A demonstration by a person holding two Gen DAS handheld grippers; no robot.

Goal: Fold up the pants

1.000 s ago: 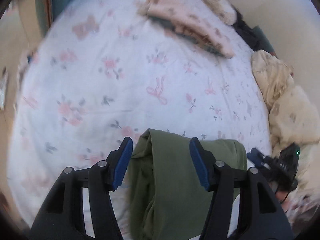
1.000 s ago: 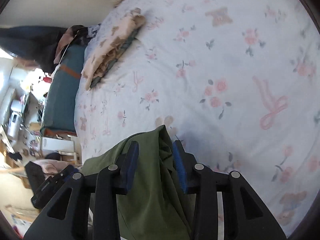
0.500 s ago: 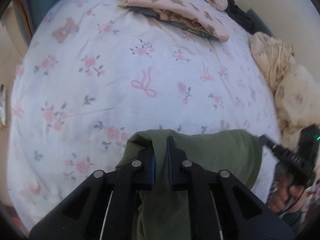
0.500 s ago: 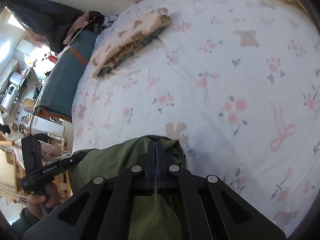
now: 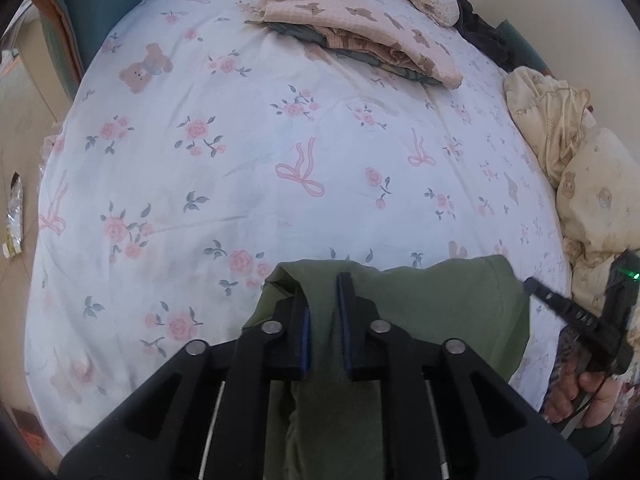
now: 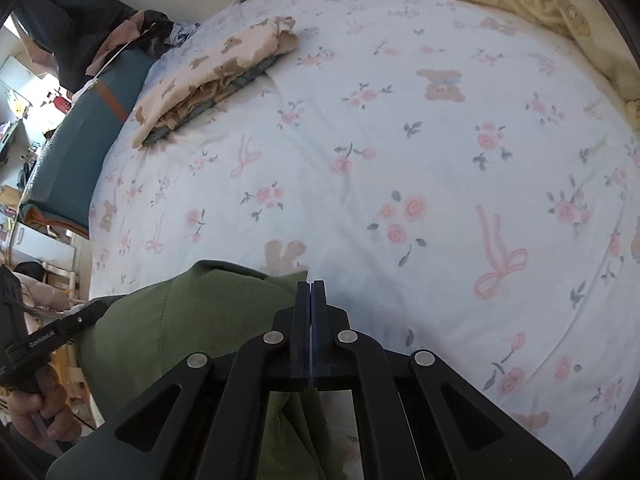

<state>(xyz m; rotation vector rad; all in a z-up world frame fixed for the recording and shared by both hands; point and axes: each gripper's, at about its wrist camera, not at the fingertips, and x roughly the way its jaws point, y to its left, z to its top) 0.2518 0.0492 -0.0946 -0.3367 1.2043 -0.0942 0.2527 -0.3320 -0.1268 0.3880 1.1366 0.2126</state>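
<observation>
In my left wrist view I count one pair of green pants (image 5: 440, 300), one folded stack of bear-print cloth (image 5: 360, 36) at the far end of the flowered bed sheet (image 5: 240, 160) and two cream pillows (image 5: 592, 196); my left gripper (image 5: 323, 316) is clamped on a thick fold of the soft matte pants, near their left end. In my right wrist view there is one pair of pants (image 6: 192, 320), and my right gripper (image 6: 311, 320) has its fingers pressed together on the thin right corner of the cloth, which hangs below them at the near edge of the sheet (image 6: 400, 140).
</observation>
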